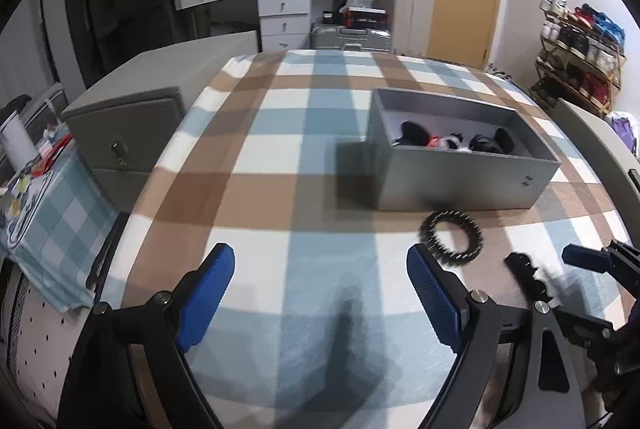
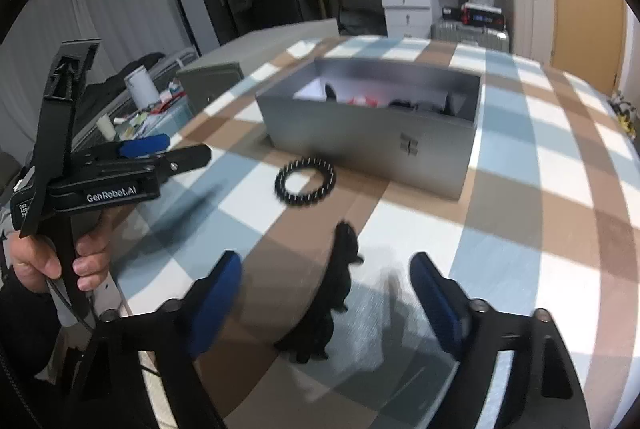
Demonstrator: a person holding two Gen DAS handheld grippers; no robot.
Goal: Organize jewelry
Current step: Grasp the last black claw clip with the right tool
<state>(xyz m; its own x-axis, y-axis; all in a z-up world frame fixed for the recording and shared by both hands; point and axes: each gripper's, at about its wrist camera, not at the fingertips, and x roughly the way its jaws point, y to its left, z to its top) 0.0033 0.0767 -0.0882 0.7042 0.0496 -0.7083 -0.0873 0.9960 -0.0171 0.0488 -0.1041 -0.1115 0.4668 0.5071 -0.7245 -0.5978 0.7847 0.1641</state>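
Observation:
A grey open box [image 1: 460,173] stands on the plaid cloth and holds several dark and red jewelry pieces [image 1: 448,140]; it also shows in the right wrist view [image 2: 372,141]. A black studded bracelet [image 1: 451,238] lies in front of the box, and shows in the right wrist view [image 2: 306,181]. A long black item [image 2: 332,293] lies on the cloth between my right gripper's fingers, blurred. My right gripper [image 2: 324,297] is open above it. My left gripper [image 1: 320,297] is open and empty, left of the bracelet.
A plaid cloth [image 1: 280,149] covers the table. A grey safe [image 1: 128,133] stands off the table's left edge. A side table with clutter [image 1: 28,165] is further left. The right gripper shows at the left wrist view's right edge [image 1: 588,261].

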